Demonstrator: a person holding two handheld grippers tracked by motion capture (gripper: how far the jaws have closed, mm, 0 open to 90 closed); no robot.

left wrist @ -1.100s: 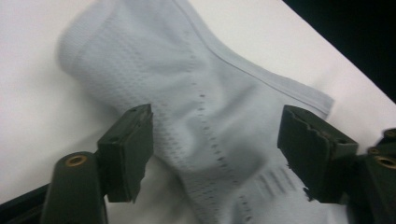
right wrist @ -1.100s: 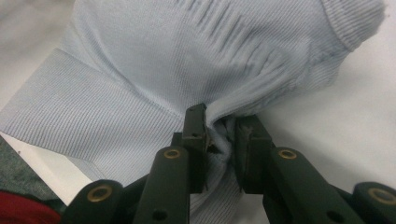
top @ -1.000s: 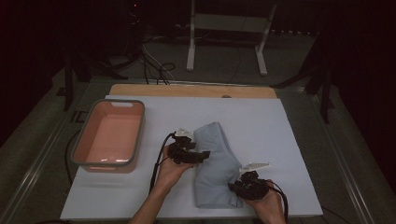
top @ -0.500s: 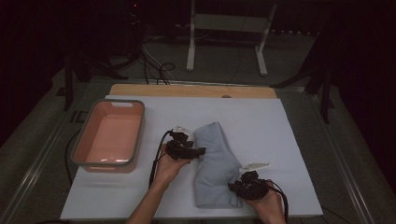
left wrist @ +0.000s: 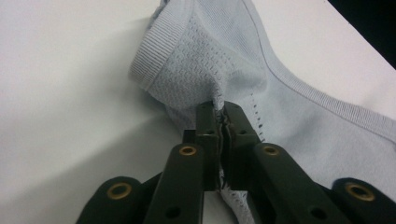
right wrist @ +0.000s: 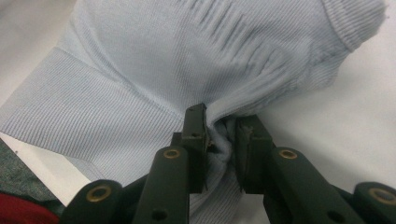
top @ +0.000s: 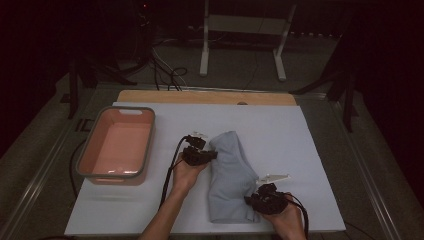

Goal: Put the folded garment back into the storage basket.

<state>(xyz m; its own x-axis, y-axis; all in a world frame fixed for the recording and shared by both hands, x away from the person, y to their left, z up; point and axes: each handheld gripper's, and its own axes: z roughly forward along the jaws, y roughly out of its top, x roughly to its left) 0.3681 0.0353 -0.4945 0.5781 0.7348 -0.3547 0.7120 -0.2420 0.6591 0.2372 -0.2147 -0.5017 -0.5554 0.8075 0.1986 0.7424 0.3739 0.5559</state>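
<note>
High view: pale blue garment (top: 231, 179) lies on the white bench (top: 310, 150), long axis near to far. Left tongs (top: 212, 155), jaws having just closed, pinch its far left edge; right tongs (top: 250, 201) grip its near right corner. Pink tub (top: 118, 145) stands left.

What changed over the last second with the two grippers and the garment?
The left gripper eased in against the left edge of the light blue garment and its jaws have just been closing; they now pinch a fold of the knit fabric. The right gripper stayed clamped on the garment's lower right corner. The garment lies as before on the white mat, and the pink tub has not moved.
</note>
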